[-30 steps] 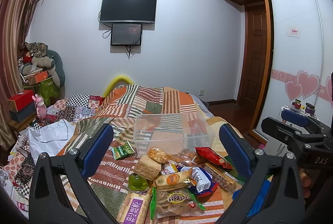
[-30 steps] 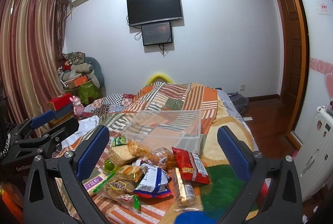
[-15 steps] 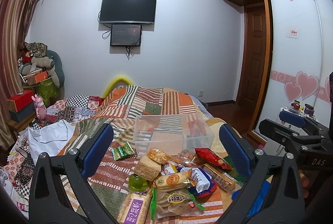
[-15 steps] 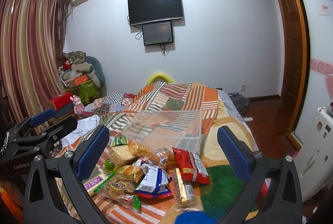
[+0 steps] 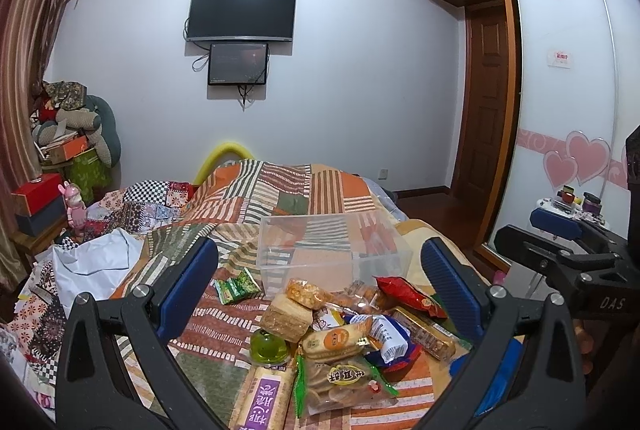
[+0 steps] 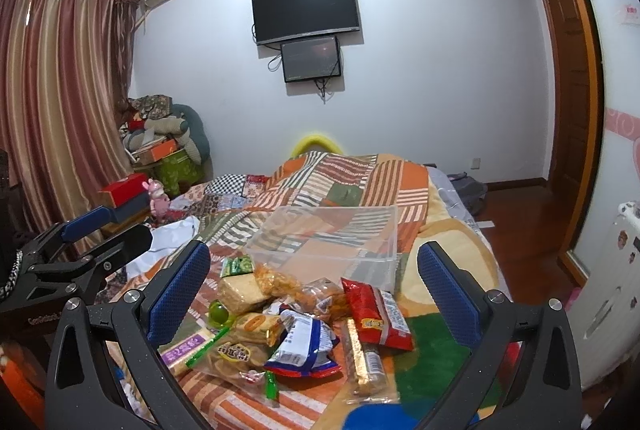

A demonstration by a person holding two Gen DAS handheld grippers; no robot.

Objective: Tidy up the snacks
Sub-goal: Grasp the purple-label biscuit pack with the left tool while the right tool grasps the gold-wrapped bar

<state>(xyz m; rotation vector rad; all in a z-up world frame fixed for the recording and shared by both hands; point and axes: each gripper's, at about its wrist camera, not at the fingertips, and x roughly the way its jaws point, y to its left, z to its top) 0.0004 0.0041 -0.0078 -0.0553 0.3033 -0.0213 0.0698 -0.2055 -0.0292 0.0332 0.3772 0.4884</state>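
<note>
Item: snacks (image 5: 340, 334), heaped on the quilt (image 5: 280, 190), near side of the empty bin (image 5: 332, 246). Left gripper (image 5: 320, 286) and right gripper (image 6: 314, 282): you held both wide, nothing gripped. Advice: take a top packet first.

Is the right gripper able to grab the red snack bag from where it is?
Probably yes. The right gripper is open and empty, and the red snack bag lies on top of the pile on the bed, uncovered, just ahead between its fingers.
</note>
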